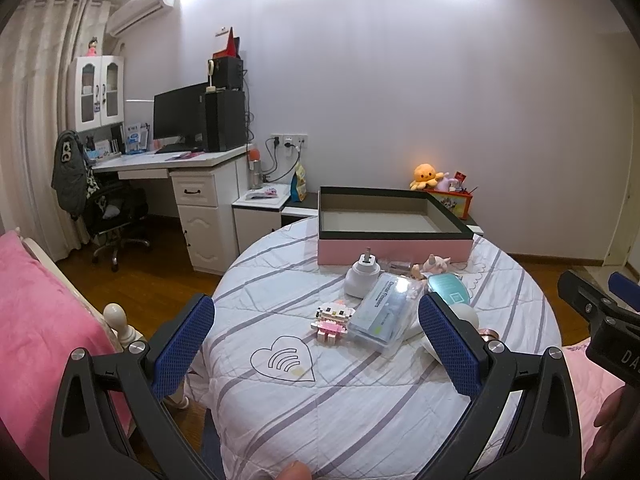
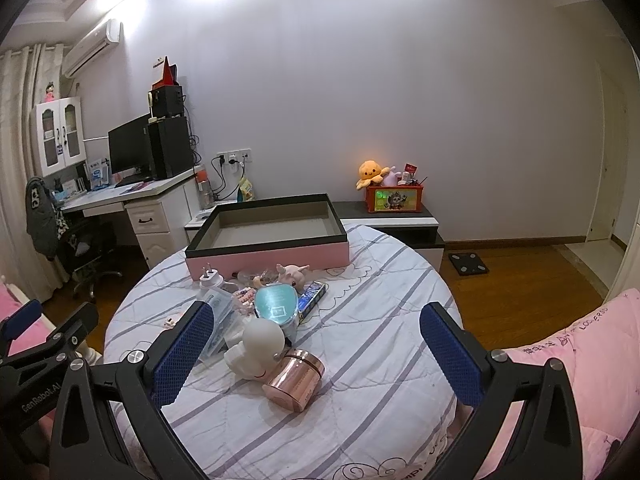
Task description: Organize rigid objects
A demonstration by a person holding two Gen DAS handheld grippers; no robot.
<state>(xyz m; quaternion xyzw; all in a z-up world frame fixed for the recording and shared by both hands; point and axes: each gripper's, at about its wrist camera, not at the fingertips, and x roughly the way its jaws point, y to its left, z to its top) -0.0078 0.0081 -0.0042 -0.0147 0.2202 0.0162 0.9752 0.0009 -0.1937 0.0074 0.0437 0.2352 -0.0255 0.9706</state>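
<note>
A round table with a striped cloth (image 1: 360, 400) holds an open pink box with a black rim (image 1: 394, 246), also in the right wrist view (image 2: 268, 254). In front of the box lie a white plug adapter (image 1: 362, 276), a clear dental-floss box (image 1: 384, 312), a pink block figure (image 1: 332, 320), a teal case (image 2: 276, 304), a white duck figure (image 2: 258, 342), a rose-gold jar (image 2: 296, 380), a pink unicorn toy (image 2: 292, 272) and a blue pack (image 2: 312, 296). My left gripper (image 1: 316, 348) is open above the near table. My right gripper (image 2: 316, 356) is open around the duck and jar.
A white desk with monitor and speakers (image 1: 188, 152) and an office chair (image 1: 112, 216) stand at left. A low cabinet with an orange plush and red toy box (image 2: 394, 196) stands behind the table. Pink bedding (image 2: 580, 360) lies at right. A scale (image 2: 468, 264) lies on the wooden floor.
</note>
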